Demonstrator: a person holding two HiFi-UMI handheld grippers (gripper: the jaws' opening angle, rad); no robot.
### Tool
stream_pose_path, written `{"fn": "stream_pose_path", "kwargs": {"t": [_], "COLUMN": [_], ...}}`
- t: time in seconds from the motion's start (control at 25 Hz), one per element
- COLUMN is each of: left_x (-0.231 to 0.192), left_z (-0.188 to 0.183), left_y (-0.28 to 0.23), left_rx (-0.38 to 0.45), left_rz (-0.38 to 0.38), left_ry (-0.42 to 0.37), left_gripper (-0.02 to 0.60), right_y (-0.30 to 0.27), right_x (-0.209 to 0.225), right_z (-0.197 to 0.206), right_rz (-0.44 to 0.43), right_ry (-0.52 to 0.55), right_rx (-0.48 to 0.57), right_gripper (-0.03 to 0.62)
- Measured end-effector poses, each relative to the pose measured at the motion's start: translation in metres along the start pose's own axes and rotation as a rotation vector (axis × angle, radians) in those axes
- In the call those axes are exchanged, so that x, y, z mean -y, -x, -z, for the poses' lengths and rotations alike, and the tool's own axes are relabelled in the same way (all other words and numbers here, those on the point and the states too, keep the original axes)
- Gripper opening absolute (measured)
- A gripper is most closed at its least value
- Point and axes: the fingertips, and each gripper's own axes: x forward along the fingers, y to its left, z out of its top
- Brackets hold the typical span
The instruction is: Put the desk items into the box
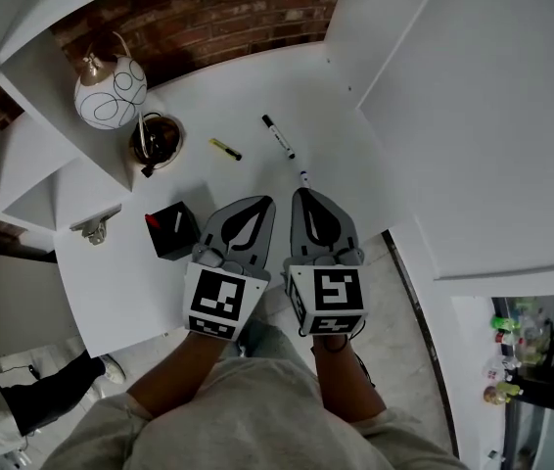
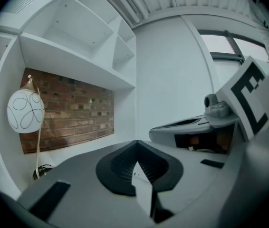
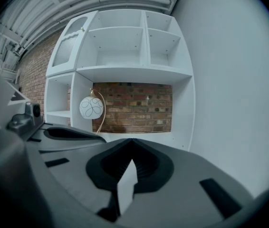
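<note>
In the head view a small black box point(image 1: 172, 231) stands on the white desk point(image 1: 248, 106), with something red and something white showing at its top. A yellow highlighter point(image 1: 225, 149) and a black marker point(image 1: 278, 136) lie farther back. A short pen-like item point(image 1: 303, 177) lies just ahead of my right gripper point(image 1: 302, 195). My left gripper point(image 1: 260, 205) hovers beside it, to the right of the box. Both are shut and empty. The left gripper view point(image 2: 137, 144) and the right gripper view point(image 3: 132, 141) show closed jaws pointing at the back wall.
A white globe lamp point(image 1: 109, 91) with its round dark base point(image 1: 157, 140) stands at the back left by white shelving point(image 1: 32, 155). A small metal clip point(image 1: 94, 226) lies left of the box. The brick wall point(image 1: 228, 13) closes the back; the desk edge is under my grippers.
</note>
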Motion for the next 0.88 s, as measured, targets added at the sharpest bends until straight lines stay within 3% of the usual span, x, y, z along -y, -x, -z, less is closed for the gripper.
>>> {"fn": "stream_pose_path", "kwargs": {"t": [0.88], "left_x": [0.009], "left_z": [0.058], "left_y": [-0.087], "left_rx": [-0.073], "left_rz": [0.087], "left_ry": [0.002], "left_gripper": [0.008], "right_y": [-0.048], "right_x": [0.066], "right_z": [0.087], "right_rz": [0.007], "right_ry": [-0.046], "right_rx": [-0.141], "right_gripper": [0.017]}}
